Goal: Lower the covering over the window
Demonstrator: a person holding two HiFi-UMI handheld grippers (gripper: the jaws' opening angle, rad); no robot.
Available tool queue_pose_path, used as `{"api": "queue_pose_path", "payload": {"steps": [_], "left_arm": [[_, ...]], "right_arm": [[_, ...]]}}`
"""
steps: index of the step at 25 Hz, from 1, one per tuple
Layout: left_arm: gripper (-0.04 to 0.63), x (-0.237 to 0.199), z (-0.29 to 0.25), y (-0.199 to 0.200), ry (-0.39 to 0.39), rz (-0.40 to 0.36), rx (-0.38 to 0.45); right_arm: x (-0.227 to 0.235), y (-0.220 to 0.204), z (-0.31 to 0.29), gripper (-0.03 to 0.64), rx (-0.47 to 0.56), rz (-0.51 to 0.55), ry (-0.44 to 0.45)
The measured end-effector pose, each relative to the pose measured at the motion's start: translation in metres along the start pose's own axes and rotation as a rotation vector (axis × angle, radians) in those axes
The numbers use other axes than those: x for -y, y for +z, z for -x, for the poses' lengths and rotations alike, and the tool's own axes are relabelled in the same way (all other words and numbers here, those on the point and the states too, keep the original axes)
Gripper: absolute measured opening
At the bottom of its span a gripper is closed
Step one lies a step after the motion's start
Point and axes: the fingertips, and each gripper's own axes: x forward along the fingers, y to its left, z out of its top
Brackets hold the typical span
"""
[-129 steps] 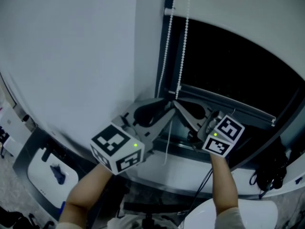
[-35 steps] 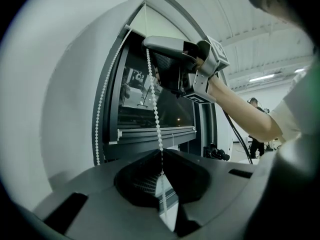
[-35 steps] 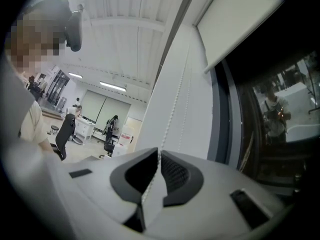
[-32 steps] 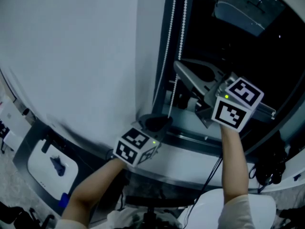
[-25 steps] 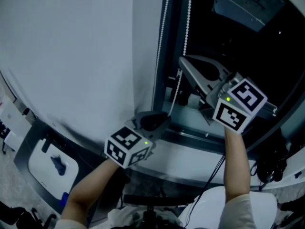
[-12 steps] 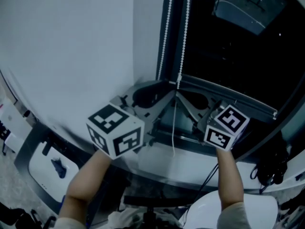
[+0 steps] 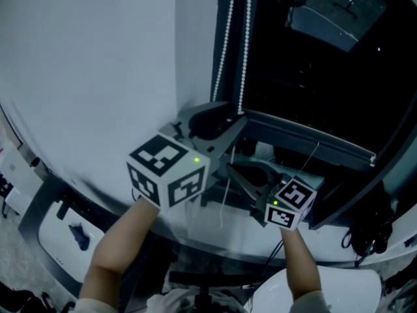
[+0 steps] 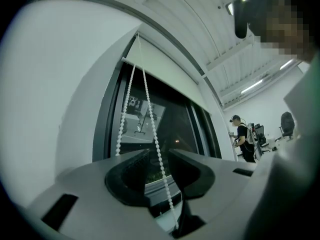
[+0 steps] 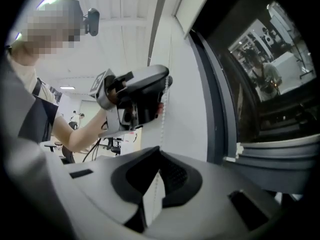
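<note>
A white bead chain (image 7: 245, 51) hangs in two strands beside the dark window (image 7: 326, 77). My left gripper (image 7: 233, 118) is the upper one and points up along the chain. Its jaws have just been opening: in the left gripper view one strand (image 8: 150, 109) runs through the gap of the left gripper (image 8: 158, 156) without being pressed. My right gripper (image 7: 229, 169) is lower and shut on the bead chain (image 9: 162, 116), which rises out of the closed right gripper (image 9: 160, 156). The white roller blind (image 8: 165, 64) covers only the window's top.
A white wall (image 7: 98, 64) runs left of the window frame (image 7: 228, 18). The sill (image 7: 326, 155) crosses below the grippers. Dark cables (image 7: 368, 233) hang at lower right. A white unit (image 7: 65, 240) sits on the floor at left. A person (image 8: 242, 139) stands far off.
My right gripper has come down with the chain in its jaws. My left gripper has let go of the chain, opened, and risen past the right one.
</note>
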Motion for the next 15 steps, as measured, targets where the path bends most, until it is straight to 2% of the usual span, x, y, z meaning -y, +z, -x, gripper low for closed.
{"api": "queue_pose_path", "payload": {"steps": [4,7,8,9,12,15], "left_arm": [[0.100,0.000,-0.006,0.019,-0.006,0.000,0.041],[0.099,0.000,-0.011,0.021,-0.001,-0.021,0.031],[0.091,0.000,-0.012,0.020,0.003,-0.026,0.025],[0.043,-0.002,-0.012,0.019,0.007,-0.021,0.022],[0.034,-0.006,-0.011,0.018,0.023,0.011,0.028],[0.034,-0.010,-0.009,0.017,0.051,-0.015,0.027]], "right_arm": [[-0.004,-0.011,0.002,0.006,-0.004,-0.015,0.007],[-0.007,-0.013,0.002,0.006,-0.001,-0.014,0.003],[-0.007,-0.013,0.001,0.006,-0.005,-0.007,0.001],[-0.007,-0.013,0.000,0.006,-0.009,-0.003,0.000],[-0.004,-0.014,0.001,0.006,-0.015,-0.003,-0.009],[-0.002,-0.016,0.004,0.008,-0.036,0.015,-0.009]]}}
